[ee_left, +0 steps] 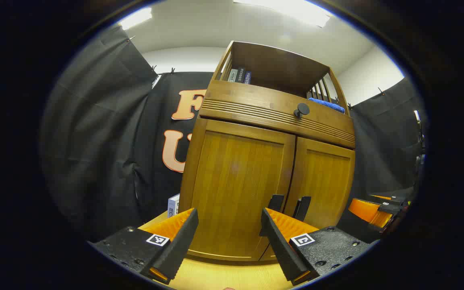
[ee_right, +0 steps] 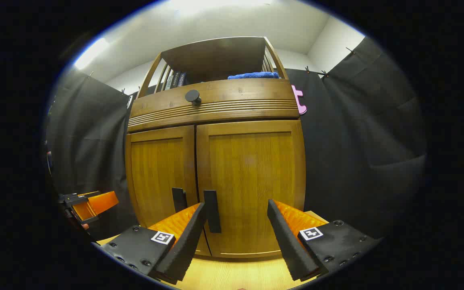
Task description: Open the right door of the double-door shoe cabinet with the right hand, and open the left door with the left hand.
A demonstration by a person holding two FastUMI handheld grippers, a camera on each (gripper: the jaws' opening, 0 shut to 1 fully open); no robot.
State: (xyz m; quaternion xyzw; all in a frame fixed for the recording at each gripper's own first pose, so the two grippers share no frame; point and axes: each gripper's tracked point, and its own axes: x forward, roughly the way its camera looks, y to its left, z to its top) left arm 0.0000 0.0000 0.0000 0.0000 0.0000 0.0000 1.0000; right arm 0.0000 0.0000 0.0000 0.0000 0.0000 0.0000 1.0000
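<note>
- Two doors shut: we face the cabinet [ee_right: 216, 161], which stands toward the back edge of the table [ee_right: 232, 274], with both grippers held short of it and touching nothing.
- Our right gripper [ee_right: 236, 225] has its fingers wide apart and points at the right door [ee_right: 252, 181]; the right handle [ee_right: 212, 211] sits at that door's inner edge, just off our near finger.
- Our left gripper [ee_left: 228, 231] is likewise spread, aimed at the left door [ee_left: 236, 189], whose left handle [ee_left: 275, 202] lies beside the centre seam.
- We judge the right door comes first: shift toward the seam, straddle the handle squarely, close on it alone, not its neighbour, then pull along the hinge's arc.
- Both handles stand close together, so we should keep the left gripper back until the right door swings clear.
</note>
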